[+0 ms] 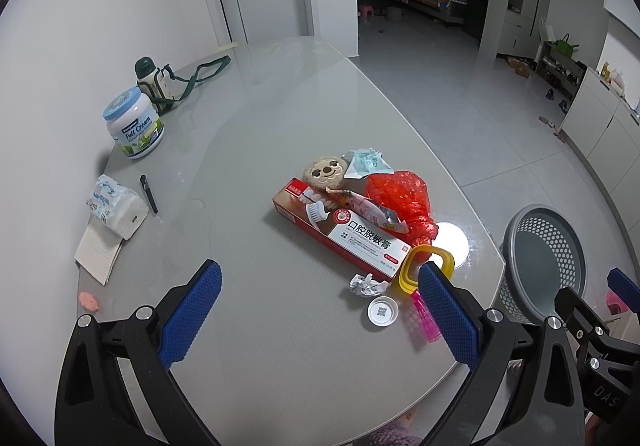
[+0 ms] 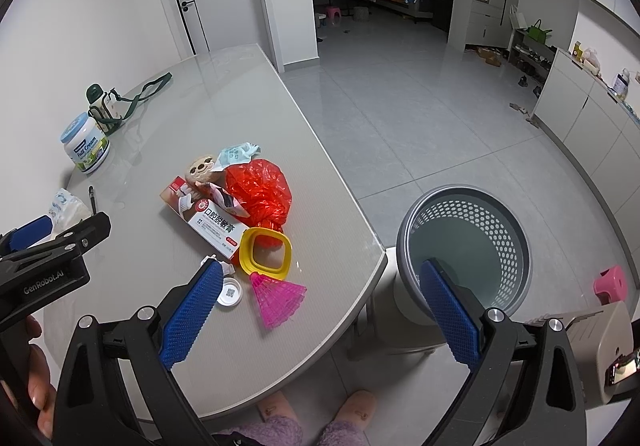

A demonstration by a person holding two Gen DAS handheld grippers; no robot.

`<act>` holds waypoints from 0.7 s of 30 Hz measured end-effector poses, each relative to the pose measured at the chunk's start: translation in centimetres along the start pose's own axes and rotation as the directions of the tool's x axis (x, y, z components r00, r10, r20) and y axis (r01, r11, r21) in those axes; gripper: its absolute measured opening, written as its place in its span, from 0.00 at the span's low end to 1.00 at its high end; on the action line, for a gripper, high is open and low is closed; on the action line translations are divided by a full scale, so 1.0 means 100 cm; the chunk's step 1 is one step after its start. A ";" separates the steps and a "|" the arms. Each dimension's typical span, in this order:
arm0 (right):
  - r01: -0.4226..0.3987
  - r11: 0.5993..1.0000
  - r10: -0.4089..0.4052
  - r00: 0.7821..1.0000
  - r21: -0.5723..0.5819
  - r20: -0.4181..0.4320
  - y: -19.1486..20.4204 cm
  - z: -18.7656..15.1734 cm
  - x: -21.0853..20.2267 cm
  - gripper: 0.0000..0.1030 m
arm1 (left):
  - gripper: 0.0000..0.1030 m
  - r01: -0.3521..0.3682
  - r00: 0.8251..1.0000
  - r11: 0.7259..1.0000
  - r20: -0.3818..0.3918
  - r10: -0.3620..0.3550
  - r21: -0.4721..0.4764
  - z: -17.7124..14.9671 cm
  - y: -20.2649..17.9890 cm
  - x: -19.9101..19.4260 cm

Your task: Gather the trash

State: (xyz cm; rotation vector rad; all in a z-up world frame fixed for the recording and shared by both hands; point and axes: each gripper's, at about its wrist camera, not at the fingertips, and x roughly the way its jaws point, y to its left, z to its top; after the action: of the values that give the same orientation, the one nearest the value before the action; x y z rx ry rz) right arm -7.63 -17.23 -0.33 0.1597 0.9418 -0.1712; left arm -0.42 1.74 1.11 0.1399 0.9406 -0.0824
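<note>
while both grippers hover with nothing between their fingers, the grey table (image 1: 280, 94) carries a heap of trash near its right edge, and a grey perforated bin (image 2: 464, 246) stands on the floor just past the table's near right corner. largest in the heap is a long toothpaste box (image 1: 340, 226), lying diagonally, with a red plastic bag (image 1: 400, 198) touching its far side. a round sloth-faced plush (image 1: 324, 171) and a pale blue packet (image 1: 366, 162) sit at the box's far end. a yellow square ring (image 2: 266, 252) rests against the box's near end, overlapping the tied end of the bag. nearer the front edge lie a pink shuttlecock (image 2: 278, 298), a white cap (image 1: 383, 311) and a crumpled paper scrap (image 1: 366, 284). along the left edge stand a milk powder tub (image 1: 134, 124), a green-topped bottle (image 1: 150, 80) and a tissue pack (image 1: 116, 206). the left gripper (image 1: 320, 320) is spread wide above the near part of the table; the right gripper (image 2: 320, 320) is spread wide too, over the table's near right corner and the bin.
</note>
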 end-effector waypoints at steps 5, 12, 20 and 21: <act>-0.004 1.000 0.004 1.000 -0.002 -0.001 0.001 0.001 0.003 0.91 | 0.94 -0.001 1.000 1.000 -0.001 0.001 -0.001 0.000 0.000 0.001; -0.008 1.000 0.008 1.000 -0.005 -0.004 0.002 0.001 0.004 0.91 | 0.94 -0.003 1.000 1.000 -0.002 0.003 -0.002 -0.001 0.000 0.002; -0.028 1.000 0.027 0.999 -0.010 -0.020 0.003 -0.001 0.014 0.91 | 0.94 -0.010 1.000 1.000 -0.012 0.010 -0.008 -0.003 0.004 0.010; -0.030 0.999 0.030 0.999 -0.011 -0.025 0.002 -0.002 0.017 0.91 | 0.94 -0.010 1.000 1.000 -0.014 0.010 -0.011 -0.003 0.006 0.012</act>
State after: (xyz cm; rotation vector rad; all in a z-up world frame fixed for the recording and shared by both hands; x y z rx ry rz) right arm -6.77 -17.08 -1.78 0.1661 0.9646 -0.1363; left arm 0.08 2.35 0.00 0.1353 0.9544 -0.0667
